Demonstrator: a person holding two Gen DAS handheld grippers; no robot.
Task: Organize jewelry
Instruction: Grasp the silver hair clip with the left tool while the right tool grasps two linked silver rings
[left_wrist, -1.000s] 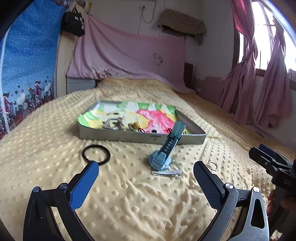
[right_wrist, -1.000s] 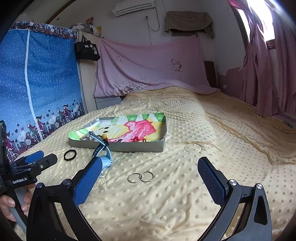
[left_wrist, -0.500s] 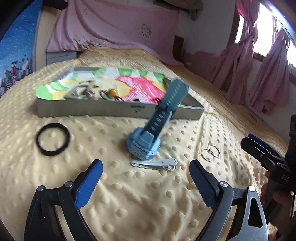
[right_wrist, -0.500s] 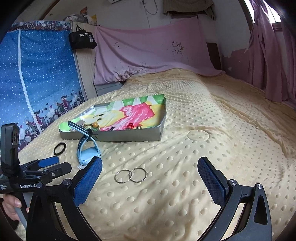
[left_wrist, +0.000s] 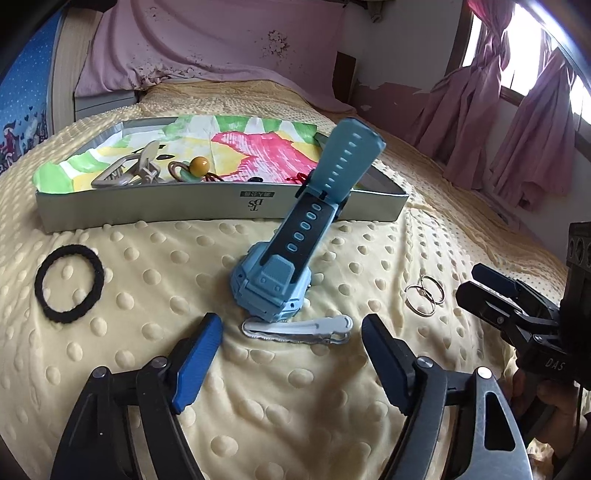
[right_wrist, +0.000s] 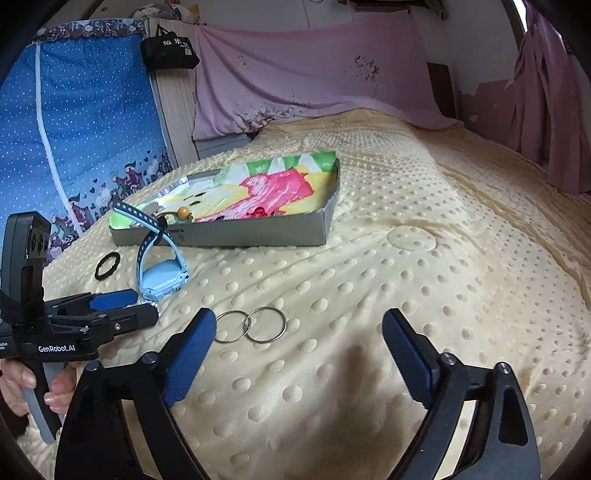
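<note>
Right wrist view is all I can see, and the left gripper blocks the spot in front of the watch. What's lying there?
Observer: A silver hair clip lies flat there, lined up between the open fingers of the left gripper.
Operator: Is it touching the watch?
Observer: In the left wrist view, the blue watch case sits right behind the clip, and its lower edge seems to overlap it.
Operator: What's behind the strap, in the tray's left end?
Observer: A beige claw clip lies inside the tray.
</note>
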